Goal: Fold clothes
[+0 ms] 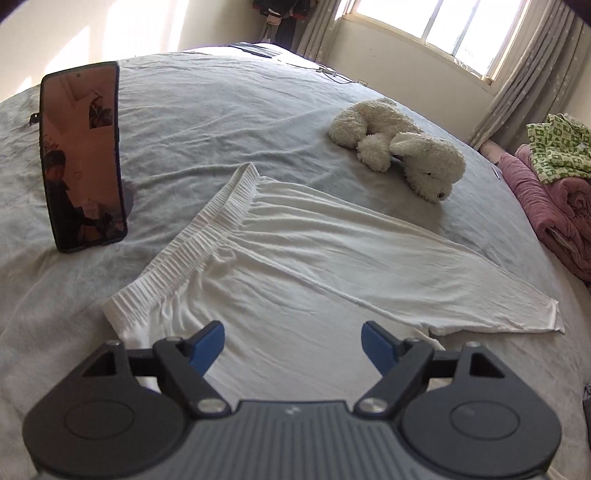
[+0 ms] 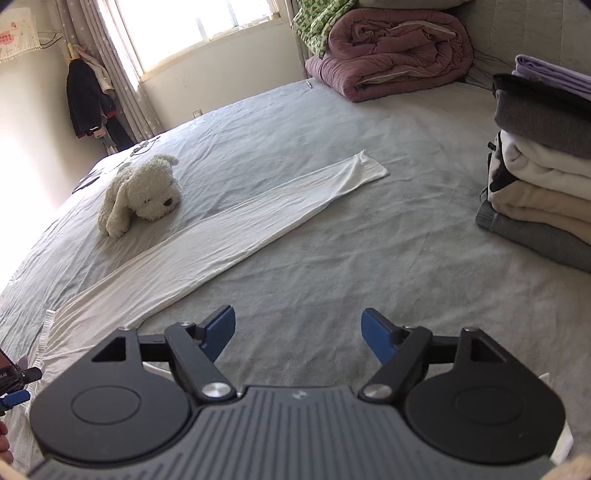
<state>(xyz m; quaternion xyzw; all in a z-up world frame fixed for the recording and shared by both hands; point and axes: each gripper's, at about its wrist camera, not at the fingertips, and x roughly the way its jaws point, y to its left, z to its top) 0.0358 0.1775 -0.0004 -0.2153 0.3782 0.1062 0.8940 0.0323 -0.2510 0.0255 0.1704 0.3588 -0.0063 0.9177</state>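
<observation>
White trousers lie flat on the grey bed, folded leg over leg, beside a plush dog. I see my left gripper and right gripper with fingers spread wide, holding nothing; no writing is legible.

right gripper: jaws spread wide, blue pads apart, nothing between them, bare sheet under the gap
white pants: laid flat on the bed, one long leg running from lower left up to a cuff at upper right (waistband at left edge)
plush dog: lying just beside the leg, left of it
folded stack: right edge, well apart from the pants
pink quilt: rolled at the far end, green patterned cloth beside it
</observation>
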